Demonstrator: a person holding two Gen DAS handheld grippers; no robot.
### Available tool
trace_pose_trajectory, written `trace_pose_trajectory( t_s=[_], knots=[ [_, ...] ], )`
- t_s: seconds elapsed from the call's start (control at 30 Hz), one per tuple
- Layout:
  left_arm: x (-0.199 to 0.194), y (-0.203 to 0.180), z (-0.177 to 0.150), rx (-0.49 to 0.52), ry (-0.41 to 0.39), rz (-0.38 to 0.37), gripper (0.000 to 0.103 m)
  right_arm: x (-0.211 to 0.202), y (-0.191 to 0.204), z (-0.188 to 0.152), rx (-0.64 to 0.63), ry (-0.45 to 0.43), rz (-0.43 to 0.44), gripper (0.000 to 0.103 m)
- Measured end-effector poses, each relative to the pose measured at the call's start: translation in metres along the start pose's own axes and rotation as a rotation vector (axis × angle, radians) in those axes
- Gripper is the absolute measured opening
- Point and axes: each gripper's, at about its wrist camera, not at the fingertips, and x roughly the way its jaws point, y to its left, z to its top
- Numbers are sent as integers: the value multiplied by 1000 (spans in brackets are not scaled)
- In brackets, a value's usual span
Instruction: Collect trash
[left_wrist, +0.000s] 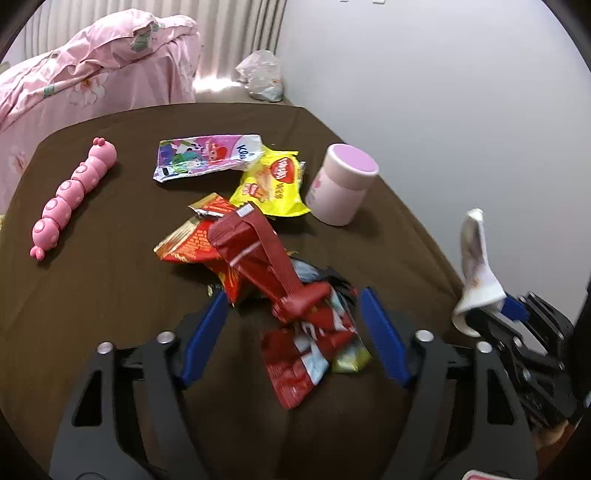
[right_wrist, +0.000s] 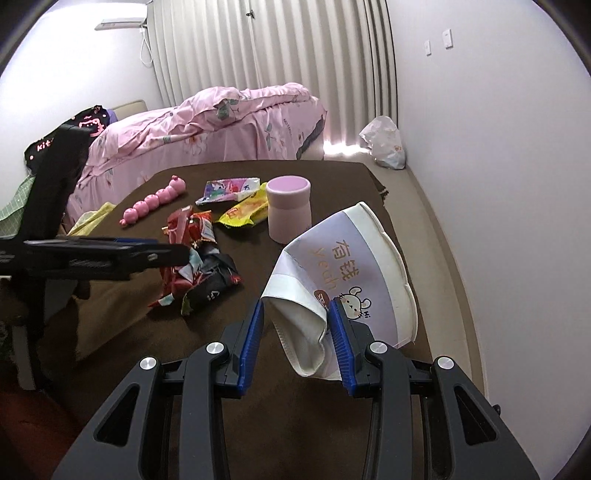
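A heap of red snack wrappers (left_wrist: 258, 266) lies on the brown-covered table (left_wrist: 110, 295). My left gripper (left_wrist: 293, 295) is open, and its blue pads (left_wrist: 205, 325) straddle the near end of the heap without pressing it. Behind the heap lie a yellow wrapper (left_wrist: 273, 184) and a colourful tissue packet (left_wrist: 207, 155). My right gripper (right_wrist: 297, 304) is shut on a crushed white and lavender paper cup (right_wrist: 351, 258) with a bunny print, held above the table's right side. In the left wrist view the cup (left_wrist: 476, 266) sticks up from the right gripper (left_wrist: 495, 310).
A pink lidded jar (left_wrist: 343, 184) stands right of the yellow wrapper. A pink caterpillar toy (left_wrist: 70, 199) lies at the table's left. Behind the table are a bed with pink bedding (right_wrist: 221, 125), a curtain, and a white plastic bag (right_wrist: 384, 142) on the floor by the wall.
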Motion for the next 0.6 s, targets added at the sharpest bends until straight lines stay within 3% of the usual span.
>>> trace_pose_trajectory(
  t_s=[0.17, 0.37, 0.5, 0.6],
  knots=[
    [3, 4, -3, -14, 18, -44, 43, 7, -2, -2, 18, 13, 13, 35],
    [-22, 12, -8, -18, -48, -77, 41, 8, 7, 0, 3, 11, 26, 35],
    [-48, 20, -11, -3, -107, 4, 39, 4, 15, 3, -12, 4, 41, 35],
    [-66, 28, -12, -19, -143, 1, 37, 3, 24, 7, -32, -5, 53, 35]
  ],
)
